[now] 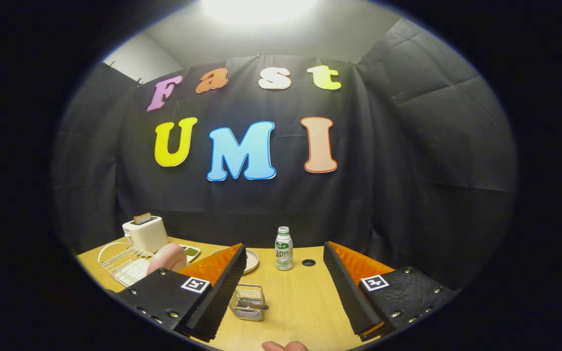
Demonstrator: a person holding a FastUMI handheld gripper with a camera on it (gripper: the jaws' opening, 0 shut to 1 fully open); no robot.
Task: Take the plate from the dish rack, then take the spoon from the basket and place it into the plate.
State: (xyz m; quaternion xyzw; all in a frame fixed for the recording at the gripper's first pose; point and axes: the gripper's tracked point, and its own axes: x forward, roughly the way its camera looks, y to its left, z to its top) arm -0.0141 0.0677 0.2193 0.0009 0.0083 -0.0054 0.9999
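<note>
The gripper hangs wide open and empty above the counter, so the first step awaits: reaching left to the plate in the rack.

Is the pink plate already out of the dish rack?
No, the pink plate stands upright in the dish rack, beyond the open hand-held gripper.
</note>
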